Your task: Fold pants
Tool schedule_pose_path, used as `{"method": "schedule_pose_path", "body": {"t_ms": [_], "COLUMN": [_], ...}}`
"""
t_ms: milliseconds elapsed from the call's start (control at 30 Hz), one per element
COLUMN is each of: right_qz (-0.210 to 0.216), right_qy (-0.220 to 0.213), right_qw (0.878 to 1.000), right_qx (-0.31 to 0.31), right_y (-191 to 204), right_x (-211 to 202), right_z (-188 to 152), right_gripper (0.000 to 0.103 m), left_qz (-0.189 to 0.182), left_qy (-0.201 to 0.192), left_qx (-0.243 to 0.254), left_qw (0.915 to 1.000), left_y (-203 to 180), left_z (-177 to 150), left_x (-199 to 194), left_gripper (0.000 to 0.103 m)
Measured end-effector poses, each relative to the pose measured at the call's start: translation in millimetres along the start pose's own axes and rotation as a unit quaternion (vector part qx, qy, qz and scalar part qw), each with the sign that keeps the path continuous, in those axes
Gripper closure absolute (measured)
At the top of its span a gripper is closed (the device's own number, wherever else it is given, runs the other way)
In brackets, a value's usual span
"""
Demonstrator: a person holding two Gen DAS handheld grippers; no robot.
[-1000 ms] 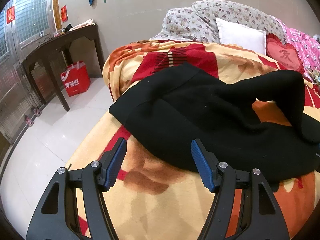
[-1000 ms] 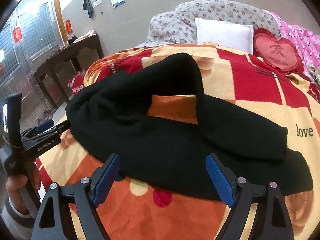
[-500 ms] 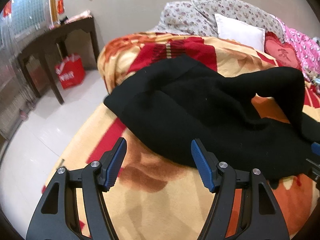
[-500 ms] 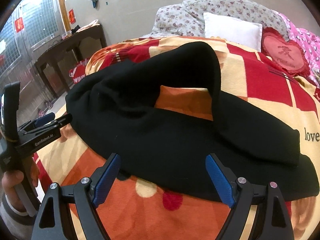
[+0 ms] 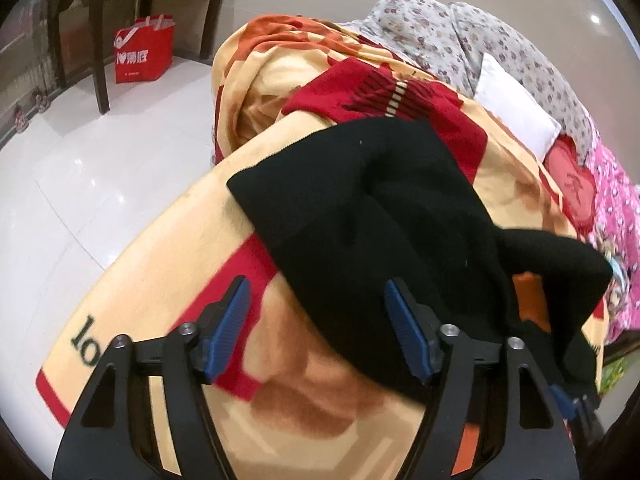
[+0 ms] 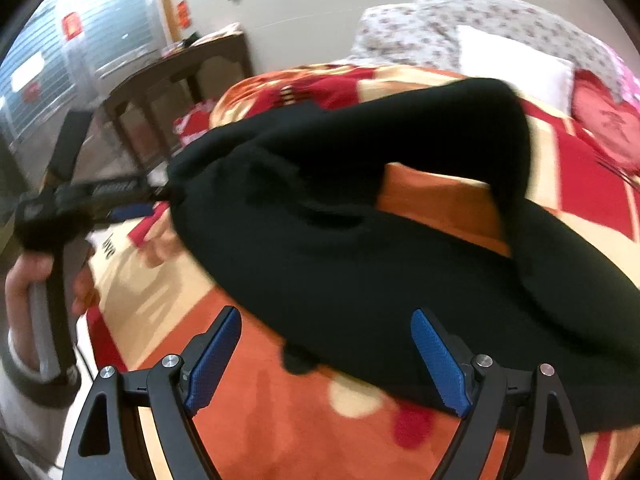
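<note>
Black pants (image 5: 372, 216) lie loosely on a red, orange and yellow blanket (image 5: 304, 400) on a bed. One leg is bent into an arch in the right wrist view (image 6: 460, 132). My left gripper (image 5: 316, 328) is open and empty, just above the near edge of the pants at their waist end. My right gripper (image 6: 324, 356) is open and empty, close to the near edge of the pants (image 6: 360, 264). The left gripper also shows in the right wrist view (image 6: 132, 204), held by a hand at the left end of the pants.
Pillows (image 5: 516, 108) and a flowered quilt (image 5: 436, 36) lie at the head of the bed. A dark wooden table (image 5: 100, 40) and a red bag (image 5: 144, 48) stand on the white tile floor (image 5: 80, 184) to the left of the bed.
Both grippers have moved closer to the pants and swung left. The left view now tilts down toward the bed edge. Both stay open.
</note>
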State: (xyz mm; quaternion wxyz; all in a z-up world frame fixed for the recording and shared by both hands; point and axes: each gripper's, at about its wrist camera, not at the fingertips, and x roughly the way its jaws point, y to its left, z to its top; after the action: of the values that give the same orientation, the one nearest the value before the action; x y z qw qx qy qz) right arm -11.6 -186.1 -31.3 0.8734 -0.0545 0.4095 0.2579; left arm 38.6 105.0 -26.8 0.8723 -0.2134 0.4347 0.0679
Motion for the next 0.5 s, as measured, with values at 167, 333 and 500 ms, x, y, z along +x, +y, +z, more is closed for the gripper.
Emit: {"method": "schedule_pose_path", "body": {"t_ms": [167,333,500], "right_qz": [-0.005,-0.019,0.001], "right_qy": [0.018,0.018,0.001], "right_qw": [0.997,0.995,0.999], "right_qx": [-0.072,-0.094,-0.047], "right_y": [26,31,13], "right_x": [22,39,42], "right_z": [5,9,23], "right_gripper": [0.017,0.038,0.080], "left_qz": [-0.007,-0.017,-0.026], "left_qy": [0.011,0.009,-0.002], "left_qx": [-0.019,-0.015,-0.001], "left_qw": [0.9997,0.9997,0.9997], "left_y": [-2,-9,-13], "left_z": [10,17,15], "left_x": [18,24,24], "left_gripper": [0.028,0.031,0.090]}}
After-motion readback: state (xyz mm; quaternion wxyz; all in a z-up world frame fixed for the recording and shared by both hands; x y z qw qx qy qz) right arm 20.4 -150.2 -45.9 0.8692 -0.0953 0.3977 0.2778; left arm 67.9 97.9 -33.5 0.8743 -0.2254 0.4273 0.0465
